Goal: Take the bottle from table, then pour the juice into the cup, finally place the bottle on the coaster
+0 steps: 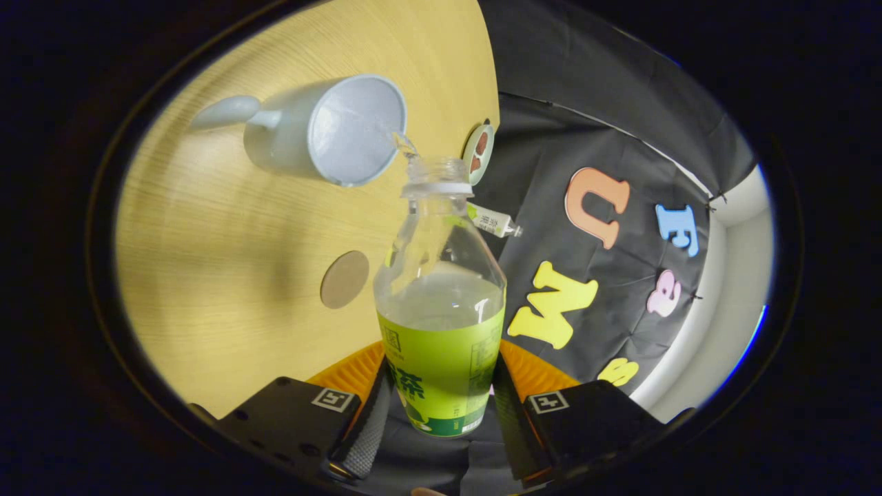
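My gripper (441,406) is shut on a clear plastic bottle (441,303) with a green label, both fingers pressing on its lower body. The bottle is uncapped and tipped over, its mouth at the rim of a pale grey cup (331,131) with a handle. A thin stream of clear liquid runs from the bottle mouth into the cup. The bottle still holds liquid up to about the top of the label. A round brown coaster (344,279) lies on the wooden table (220,241), beside the bottle's shoulder and nearer the fingers than the cup.
A small round object with brown marks (479,148) and a small tube-like item (493,220) lie near the table's edge, just past the bottle neck. Beyond the table edge hangs the black cloth wall (606,124).
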